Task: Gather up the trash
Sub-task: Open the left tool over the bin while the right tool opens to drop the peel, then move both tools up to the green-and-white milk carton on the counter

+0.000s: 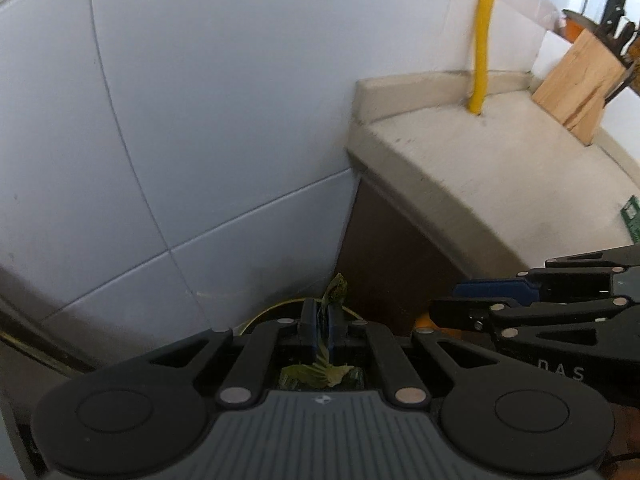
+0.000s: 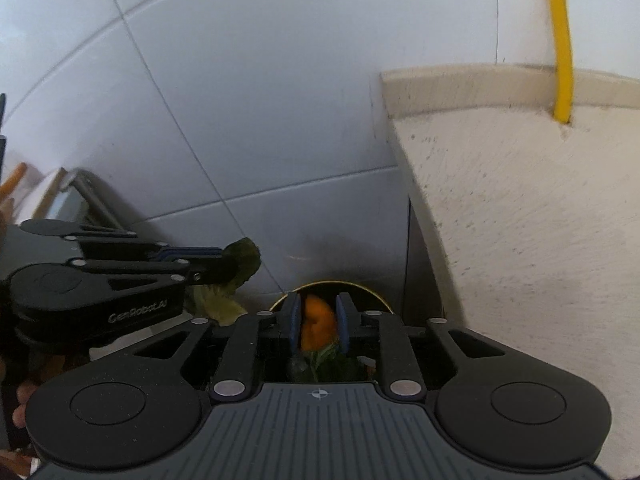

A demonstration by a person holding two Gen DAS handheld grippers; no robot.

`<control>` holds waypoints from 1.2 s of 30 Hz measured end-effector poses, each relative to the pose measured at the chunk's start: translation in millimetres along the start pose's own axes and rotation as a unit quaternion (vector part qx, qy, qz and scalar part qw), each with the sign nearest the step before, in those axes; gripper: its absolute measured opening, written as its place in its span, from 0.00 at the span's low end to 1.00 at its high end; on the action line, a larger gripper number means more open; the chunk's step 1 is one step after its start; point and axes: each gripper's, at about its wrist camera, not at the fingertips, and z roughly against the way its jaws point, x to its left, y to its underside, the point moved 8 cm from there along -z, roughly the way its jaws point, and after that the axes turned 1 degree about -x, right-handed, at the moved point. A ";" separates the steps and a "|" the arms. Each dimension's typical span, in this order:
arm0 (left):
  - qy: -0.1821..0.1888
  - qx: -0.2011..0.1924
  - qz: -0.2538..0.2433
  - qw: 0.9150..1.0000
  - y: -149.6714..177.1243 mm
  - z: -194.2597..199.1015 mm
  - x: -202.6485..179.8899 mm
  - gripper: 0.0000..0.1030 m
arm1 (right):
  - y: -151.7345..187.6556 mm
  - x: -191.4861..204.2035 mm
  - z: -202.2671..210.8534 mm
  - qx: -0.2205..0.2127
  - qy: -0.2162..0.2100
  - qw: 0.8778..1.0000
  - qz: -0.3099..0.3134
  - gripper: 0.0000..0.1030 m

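1. Beside the bench (image 1: 500,184), over a yellow-rimmed bin (image 2: 332,285), the left gripper (image 1: 320,322) has its jaws clamped on a green leaf scrap (image 1: 335,289).
2. The right gripper (image 2: 318,320) has an orange peel (image 2: 316,322) between its parted jaws; whether they press it I cannot tell.

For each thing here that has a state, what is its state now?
Left gripper: shut on a green leaf.
Right gripper: jaws apart, orange peel between them; grip unclear.
Bin: open, below the grippers.
Knife block: upright on the counter, knives in.
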 end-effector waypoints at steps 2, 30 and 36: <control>-0.001 0.009 0.009 1.000 2.6 -5.8 5.2 0.06 | 0.7 -0.2 -8.3 0.007 -0.005 1.000 -0.004 0.29; 0.100 -0.022 -0.035 0.994 -37.4 10.6 -80.1 0.43 | 16.9 -72.0 130.4 -0.103 0.090 0.988 -0.068 0.75; 0.153 -0.021 -0.078 0.985 -57.7 7.2 -155.8 0.49 | 43.2 -128.9 189.3 -0.135 0.181 0.969 -0.104 0.83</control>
